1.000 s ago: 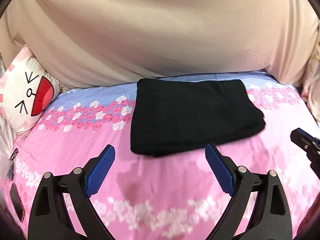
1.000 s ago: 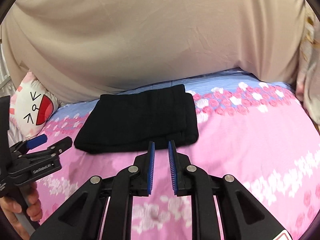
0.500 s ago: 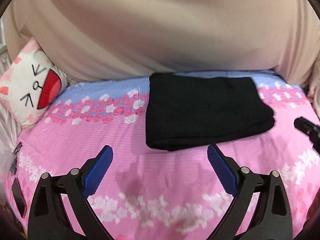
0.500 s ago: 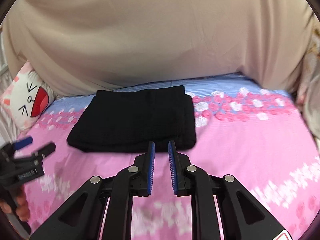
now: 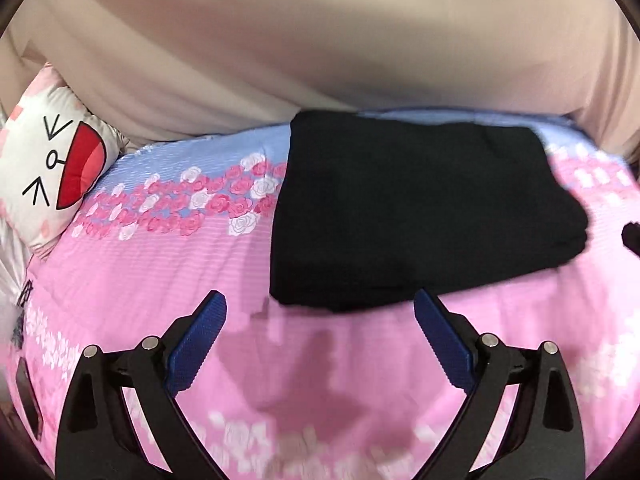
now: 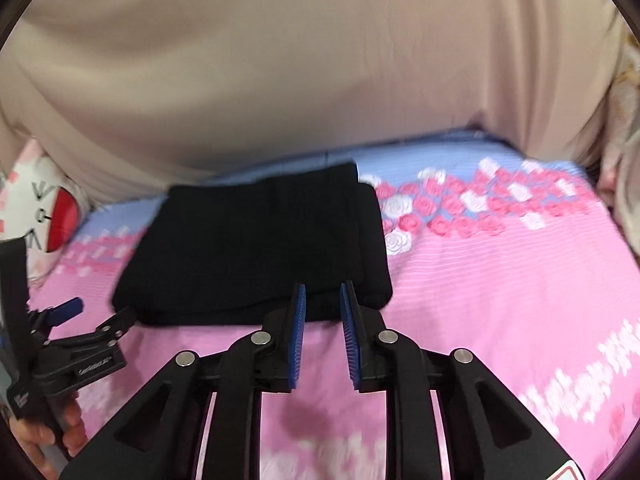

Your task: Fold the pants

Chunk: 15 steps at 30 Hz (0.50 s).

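**Gripper and Garment Positions**

Left gripper (image 5: 320,320): black frame with blue ribbed pads, jaws spread wide, nothing between them. It hangs above the pink floral bedsheet (image 5: 160,280), near side of the bed. In the right wrist view the same gripper (image 6: 96,316) appears at the near left, held by the person's hand (image 6: 48,432), its tip close to the near left corner of the garment; contact cannot be confirmed.

Right gripper (image 6: 323,312): black frame with blue ribbed pads, jaws drawn nearly together with a narrow gap between the pads, gripping nothing. Its tips lie at the near edge of the garment; the picture does not show whether they touch the cloth. In the left wrist view only a dark tip (image 5: 631,238) shows at the right margin.

Folded black fabric pants (image 5: 420,208): a flat rectangular stack lying on the bedsheet, just beyond both grippers, toward the far side of the bed. The layered fold edges face right (image 6: 372,240).

Far left: white cartoon-face pillow with red mouth (image 5: 52,168). Beyond the bed: beige draped cloth (image 5: 320,40).
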Available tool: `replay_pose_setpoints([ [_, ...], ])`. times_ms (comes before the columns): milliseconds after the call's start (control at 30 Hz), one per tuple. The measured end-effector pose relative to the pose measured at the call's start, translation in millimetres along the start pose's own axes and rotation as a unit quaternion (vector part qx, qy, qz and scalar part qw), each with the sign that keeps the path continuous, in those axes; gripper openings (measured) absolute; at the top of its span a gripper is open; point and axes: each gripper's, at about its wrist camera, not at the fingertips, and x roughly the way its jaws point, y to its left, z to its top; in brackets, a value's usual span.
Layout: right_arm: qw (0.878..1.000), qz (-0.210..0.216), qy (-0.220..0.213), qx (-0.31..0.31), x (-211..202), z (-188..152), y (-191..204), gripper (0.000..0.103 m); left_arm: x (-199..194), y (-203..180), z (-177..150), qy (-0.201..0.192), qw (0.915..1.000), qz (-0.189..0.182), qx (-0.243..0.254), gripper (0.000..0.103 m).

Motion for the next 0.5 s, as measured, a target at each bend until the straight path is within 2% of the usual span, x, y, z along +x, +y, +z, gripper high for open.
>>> replay_pose_setpoints([
  [33,1.000,-0.001,-0.008,0.000,-11.7,-4.2,1.4,0.038,-10.8,0.5,-2.1,-0.006,1.0000,-0.003,-0.004,0.093],
  [100,1.000,-0.010,-0.028,-0.005,-36.5,-12.9,6.6,0.038,-35.5,2.4,-8.9,-0.017,0.9997,-0.012,-0.010,0.094],
  [133,0.999,-0.016,-0.033,-0.012,-44.8,-16.4,9.4,0.039,-43.4,3.1,-11.8,-0.018,0.9997,-0.014,-0.011,0.097],
  [233,0.998,-0.030,-0.042,-0.028,-68.6,-29.4,18.7,0.040,-67.4,4.8,-25.3,-0.020,0.9995,-0.011,-0.021,0.098],
  [267,0.998,-0.030,-0.043,-0.030,-73.1,-31.6,20.9,0.042,-74.1,5.0,-28.5,-0.023,0.9994,-0.011,-0.023,0.098],
  [333,0.998,-0.028,-0.045,-0.035,-82.4,-38.0,25.2,0.053,-90.5,5.1,-38.5,-0.032,0.9992,-0.005,-0.023,0.098],
  [500,0.998,-0.014,-0.044,-0.046,-100.4,-56.4,35.0,0.053,-127.9,4.4,-60.4,-0.052,0.9986,-0.009,-0.007,0.098],
])
